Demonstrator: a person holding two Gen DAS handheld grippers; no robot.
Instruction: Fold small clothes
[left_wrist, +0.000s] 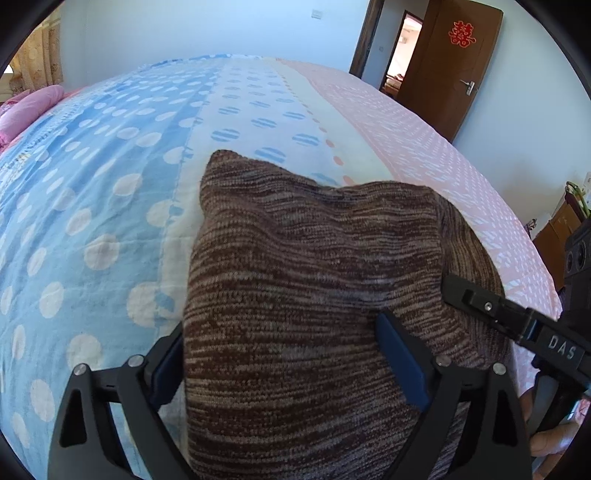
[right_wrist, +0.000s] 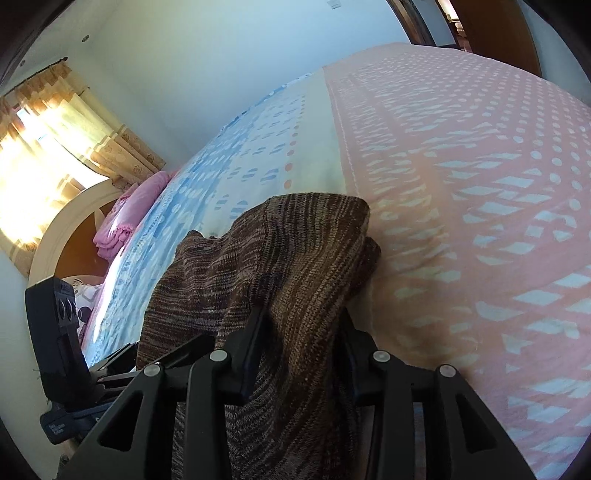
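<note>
- Nearest in the left wrist view, the left gripper (left_wrist: 280, 365) stands spread wide, its blue pads either side of a brown striped knit garment (left_wrist: 314, 280); whether they press on it I cannot tell.
- The right gripper (right_wrist: 299, 354) is pinching a bunched fold of the same knit garment (right_wrist: 280, 266), lifted off the bedspread (right_wrist: 480, 221).
- The garment lies at the near edge of the bed, over the cream band of the bedspread (left_wrist: 110, 184).
- Judged from this, folding is only under way: the cloth is rumpled and humped, with no flat, squared shape yet.
- Only the left view shows the open wooden door (left_wrist: 450, 70); only the right shows the sunlit curtain (right_wrist: 62, 125), and it shows the pink bedding (right_wrist: 125, 218) more fully.
</note>
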